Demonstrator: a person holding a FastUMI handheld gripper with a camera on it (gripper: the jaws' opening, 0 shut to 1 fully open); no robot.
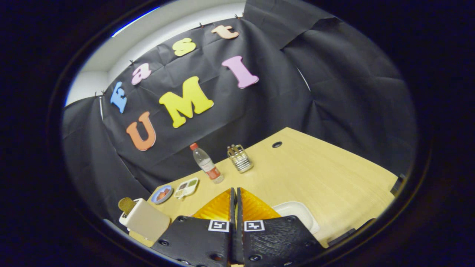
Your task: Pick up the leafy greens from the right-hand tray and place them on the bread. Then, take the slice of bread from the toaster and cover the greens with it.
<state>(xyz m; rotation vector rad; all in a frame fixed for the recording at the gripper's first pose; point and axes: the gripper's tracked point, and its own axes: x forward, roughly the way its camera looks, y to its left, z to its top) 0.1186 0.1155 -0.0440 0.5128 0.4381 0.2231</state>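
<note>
While the gripper (236, 193) sits with its two fingers pressed together and nothing visible between them, it points across a pale wooden table (315, 174); a white tray (298, 213) lies just beside the fingers on their right, its contents hidden, so the leafy greens cannot be made out. To the left of the fingers stands the toaster (146, 220) with a slice of bread (127, 204) poking from its top; beyond it lie a small blue plate (161, 194) and a divided white dish (186, 187), then an upright plastic bottle (206, 164) and a wire holder (240, 158) further back
</note>
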